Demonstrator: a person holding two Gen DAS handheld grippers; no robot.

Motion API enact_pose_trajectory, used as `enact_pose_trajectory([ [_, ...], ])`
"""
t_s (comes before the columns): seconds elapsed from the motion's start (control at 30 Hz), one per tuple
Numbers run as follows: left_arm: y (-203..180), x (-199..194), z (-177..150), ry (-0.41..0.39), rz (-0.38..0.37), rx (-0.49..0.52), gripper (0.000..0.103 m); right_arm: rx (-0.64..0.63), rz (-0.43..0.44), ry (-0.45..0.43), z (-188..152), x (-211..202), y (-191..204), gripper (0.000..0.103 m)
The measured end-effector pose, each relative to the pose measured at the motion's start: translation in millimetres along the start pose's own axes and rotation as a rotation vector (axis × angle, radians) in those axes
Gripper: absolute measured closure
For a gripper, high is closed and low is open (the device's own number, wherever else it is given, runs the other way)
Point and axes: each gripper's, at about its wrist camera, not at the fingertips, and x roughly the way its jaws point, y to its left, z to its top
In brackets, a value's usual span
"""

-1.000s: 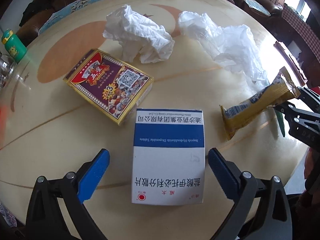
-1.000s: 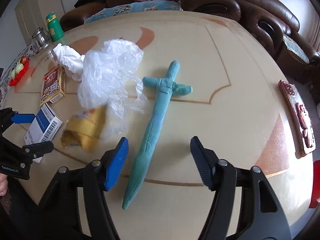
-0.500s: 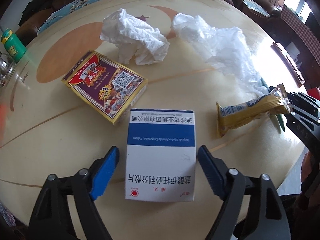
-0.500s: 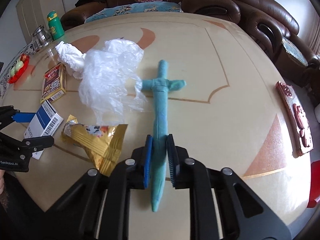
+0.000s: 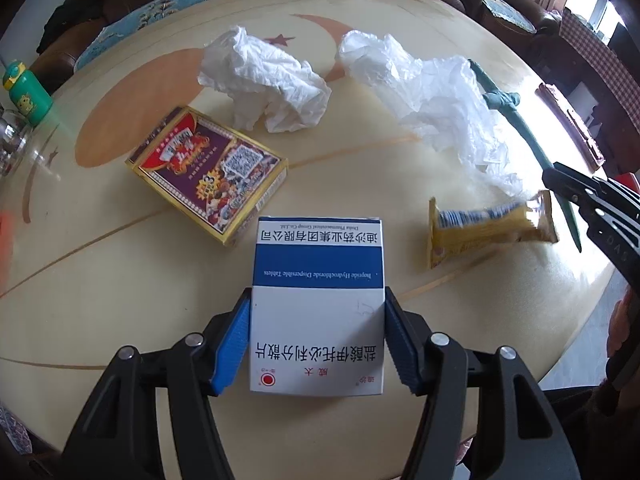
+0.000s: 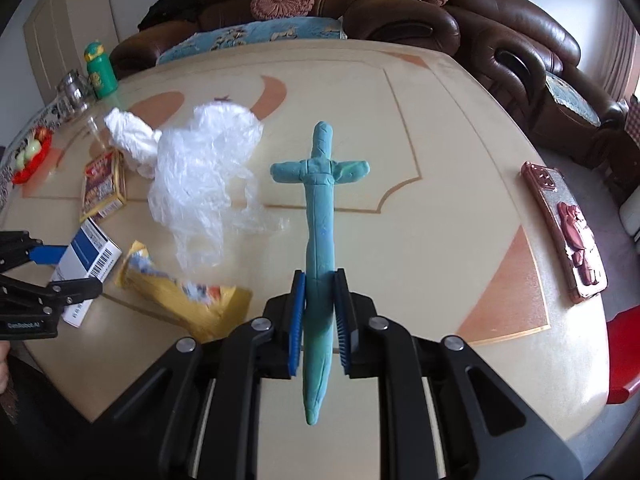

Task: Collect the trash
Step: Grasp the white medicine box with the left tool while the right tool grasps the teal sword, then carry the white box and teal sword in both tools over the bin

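My left gripper [image 5: 316, 328] is shut on a blue-and-white medicine box [image 5: 318, 276] that lies on the table; the box also shows in the right wrist view [image 6: 90, 258]. My right gripper [image 6: 319, 312] is shut on the blade of a teal toy sword [image 6: 320, 216], seen too in the left wrist view [image 5: 516, 114]. A yellow snack wrapper [image 5: 488, 230] lies between the grippers. A crumpled white tissue [image 5: 264, 84] and a crumpled clear plastic bag [image 5: 432, 96] lie further back.
A red and gold card box [image 5: 208, 176] lies left of the medicine box. A green bottle [image 5: 26, 94] and a glass jar [image 6: 72, 92] stand at the far left edge. A pink phone case [image 6: 568, 236] lies at the right edge. Brown sofas [image 6: 500, 40] ring the table.
My left gripper closed from wide open onto the medicine box. My right gripper closed on the toy sword and now holds it straight ahead. The snack wrapper shifted and looks blurred.
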Motion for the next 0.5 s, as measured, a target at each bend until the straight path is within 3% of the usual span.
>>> enact_pose_trajectory([
  [0.5, 7, -24, -4, -0.049, 0.022, -0.004, 0.043, -0.015, 0.033, -0.097, 10, -41, 12, 0.087],
])
